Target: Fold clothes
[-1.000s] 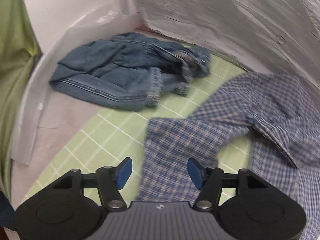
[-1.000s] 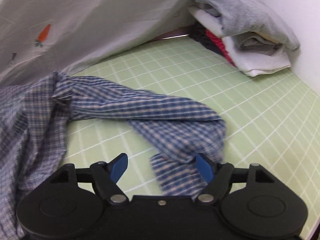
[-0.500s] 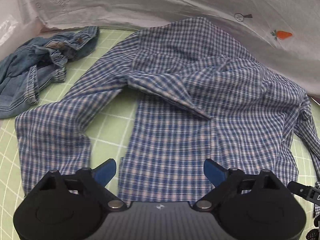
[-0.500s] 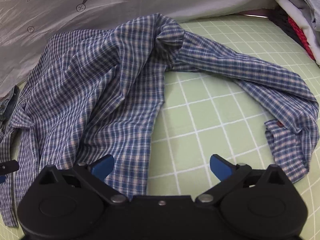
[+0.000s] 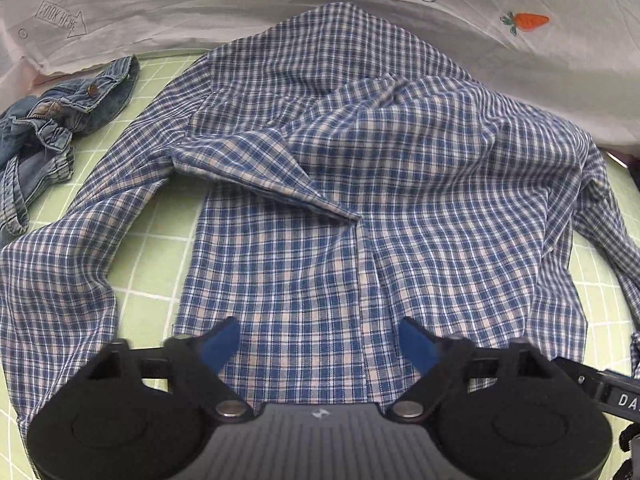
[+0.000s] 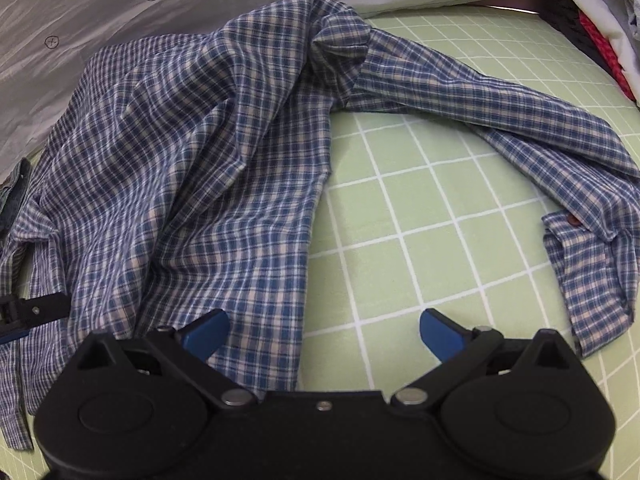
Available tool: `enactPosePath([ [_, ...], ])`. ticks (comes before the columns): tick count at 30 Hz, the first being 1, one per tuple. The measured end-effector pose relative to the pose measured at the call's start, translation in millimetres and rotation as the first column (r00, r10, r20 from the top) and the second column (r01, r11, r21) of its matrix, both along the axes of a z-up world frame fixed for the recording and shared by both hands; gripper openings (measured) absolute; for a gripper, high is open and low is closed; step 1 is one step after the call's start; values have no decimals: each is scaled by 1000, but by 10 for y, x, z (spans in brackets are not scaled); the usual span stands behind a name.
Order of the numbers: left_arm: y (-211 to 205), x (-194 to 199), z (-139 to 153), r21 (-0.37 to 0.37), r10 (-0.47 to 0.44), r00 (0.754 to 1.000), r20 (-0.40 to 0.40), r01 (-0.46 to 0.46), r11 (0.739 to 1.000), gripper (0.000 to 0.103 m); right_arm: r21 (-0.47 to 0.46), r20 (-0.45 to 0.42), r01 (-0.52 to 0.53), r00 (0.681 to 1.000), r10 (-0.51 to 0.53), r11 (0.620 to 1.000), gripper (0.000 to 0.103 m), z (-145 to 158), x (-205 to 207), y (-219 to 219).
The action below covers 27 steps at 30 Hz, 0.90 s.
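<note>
A blue and white plaid shirt [image 5: 340, 208] lies spread and rumpled on the green grid mat [image 5: 152, 248], collar end far, hem near. Its left sleeve [image 5: 52, 264] runs down the left side. In the right wrist view the shirt [image 6: 192, 168] fills the left and its right sleeve [image 6: 500, 116] arcs right to a buttoned cuff [image 6: 588, 276]. My left gripper [image 5: 320, 346] is open and empty just above the hem. My right gripper [image 6: 324, 332] is open and empty over the shirt's right edge and the bare mat [image 6: 420, 216].
Crumpled blue jeans [image 5: 44, 128] lie at the far left. A white printed cloth backdrop [image 5: 240, 4] hangs behind the mat. A stack of folded clothes [image 6: 600, 28] sits at the far right. The left gripper's tip [image 6: 28, 312] shows at the left edge.
Both grippers swung from the sleeve ends to the middle of the shirt and opened wider. In the last half second they moved slightly closer to the hem.
</note>
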<state>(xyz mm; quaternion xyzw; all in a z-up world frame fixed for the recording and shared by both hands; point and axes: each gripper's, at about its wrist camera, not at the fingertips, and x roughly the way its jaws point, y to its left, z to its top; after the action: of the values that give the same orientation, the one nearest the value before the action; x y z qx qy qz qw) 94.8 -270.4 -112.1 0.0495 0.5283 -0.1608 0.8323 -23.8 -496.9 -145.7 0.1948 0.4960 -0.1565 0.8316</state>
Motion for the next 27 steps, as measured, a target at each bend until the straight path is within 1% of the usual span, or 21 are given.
enactPosePath([
  [2, -7, -32, -12, -11, -13, 1000, -4, 13, 1000, 53, -1, 13, -30, 999, 30, 1000, 102, 17, 13, 44],
  [3, -11, -52, -7, -12, -19, 1000, 0, 19, 1000, 50, -3, 19, -46, 999, 46, 999, 98, 26, 17, 67],
  [5, -36, -98, 3, -2, -49, 999, 12, 49, 999, 37, 0, 21, -71, 997, 71, 997, 90, 24, 30, 102],
  [6, -46, -119, 5, 2, -63, 998, 16, 63, 998, 32, -2, 16, -77, 997, 77, 997, 86, 19, 29, 122],
  [7, -46, -132, 4, -4, -70, 997, 15, 71, 998, 23, -1, 15, -81, 997, 81, 997, 84, 8, 31, 129],
  [8, -43, -141, 2, -13, -76, 997, 13, 76, 997, 13, 0, 15, -85, 996, 85, 996, 75, -4, 35, 133],
  [9, -31, -147, 1, -21, -73, 997, 14, 73, 997, 12, 0, 25, -92, 995, 92, 996, 68, 2, 24, 143],
  [10, -17, -155, 3, -25, -69, 997, 17, 70, 997, 9, 1, 36, -100, 994, 100, 995, 59, 13, 11, 155],
  [11, -3, -164, 6, -28, -66, 998, 20, 67, 997, 5, 9, 48, -110, 993, 109, 994, 36, 19, 3, 157],
  [12, 18, -174, 23, -33, -62, 998, 24, 63, 997, 4, 15, 53, -119, 992, 118, 993, 18, 27, -1, 158],
  [13, 57, -186, 56, -41, -55, 998, 29, 56, 998, 3, 15, 59, -125, 991, 124, 992, 13, 31, -5, 155],
  [14, 100, -200, 93, -50, -46, 998, 35, 48, 998, 3, 15, 78, -127, 989, 125, 992, 3, 56, -29, 141],
  [15, 156, -223, 134, -55, -35, 998, 44, 38, 998, 3, 16, 100, -128, 987, 126, 992, 1, 85, -56, 125],
  [17, 277, -277, 219, -63, -12, 998, 64, 16, 998, 2, 14, 143, -123, 982, 120, 992, 1, 166, -129, 88],
  [21, 623, -429, 385, -90, 66, 995, 80, -59, 994, 2, -33, 210, -59, 976, 64, 998, 0, 412, -390, -18],
  [27, 1105, -785, 588, -119, 162, 982, 95, -150, 981, 2, -80, 262, 24, 965, -2, 997, 0, 701, -874, -139],
])
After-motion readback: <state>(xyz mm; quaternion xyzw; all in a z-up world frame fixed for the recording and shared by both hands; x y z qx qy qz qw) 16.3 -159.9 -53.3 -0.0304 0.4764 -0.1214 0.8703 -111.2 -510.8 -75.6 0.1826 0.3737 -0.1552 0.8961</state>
